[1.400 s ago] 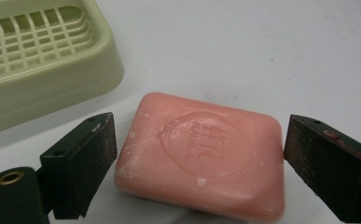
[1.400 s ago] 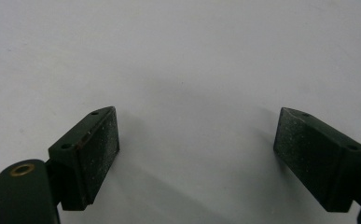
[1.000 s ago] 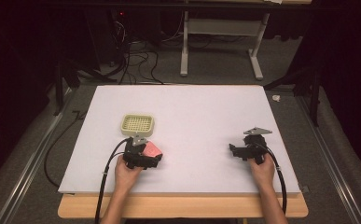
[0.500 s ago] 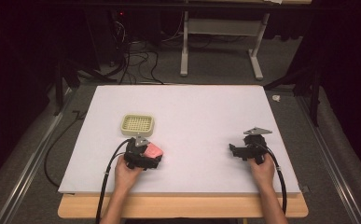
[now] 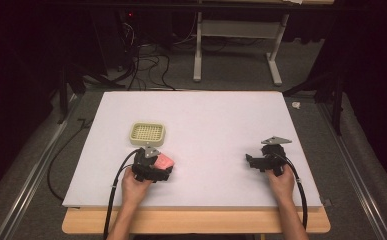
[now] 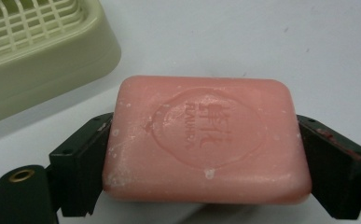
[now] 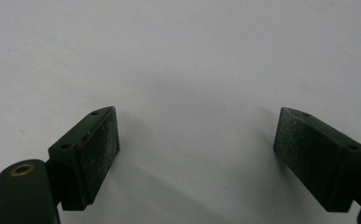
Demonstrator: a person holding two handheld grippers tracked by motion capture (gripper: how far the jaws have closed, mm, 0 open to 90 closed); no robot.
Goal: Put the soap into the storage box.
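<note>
Pink soap clamped in left gripper, beside dish, right gripper wide, w/ bare board around.

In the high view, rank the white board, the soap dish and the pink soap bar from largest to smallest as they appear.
1. White board, far the largest.
2. Soap dish.
3. Pink soap bar, smallest, though the left gripper covers part of it.

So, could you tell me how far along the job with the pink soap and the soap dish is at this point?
Done: the left hand-held gripper has its jaws against both ends of the pink soap bar, beside the cream soap dish. In hand: that grip; whether the bar is lifted off the white board is unclear. Left: probably setting the bar in the dish, whose grid is bare. The right hand-held gripper rests open, holding nothing.
</note>
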